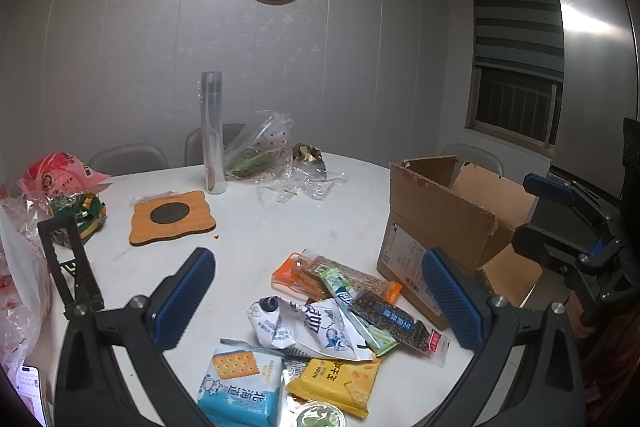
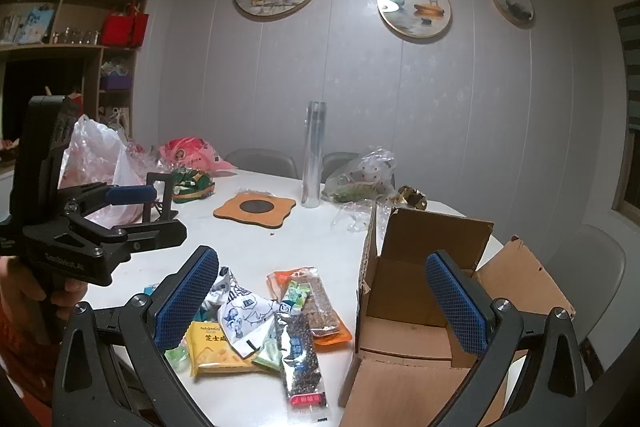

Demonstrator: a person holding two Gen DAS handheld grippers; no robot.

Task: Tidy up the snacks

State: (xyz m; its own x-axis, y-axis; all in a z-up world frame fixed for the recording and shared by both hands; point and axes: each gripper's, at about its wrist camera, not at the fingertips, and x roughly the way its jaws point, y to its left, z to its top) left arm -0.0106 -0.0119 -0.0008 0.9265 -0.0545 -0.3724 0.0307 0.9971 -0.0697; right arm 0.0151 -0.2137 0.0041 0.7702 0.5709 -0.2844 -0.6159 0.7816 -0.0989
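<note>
Snacks (image 1: 320, 327) lie heaped on the table (image 1: 248, 235) just under our left gripper (image 1: 320, 301), spread wide and empty. Our right gripper (image 2: 324, 301), equally wide and empty, hangs over the box (image 2: 404, 311), which seems empty, beside the heap.
</note>
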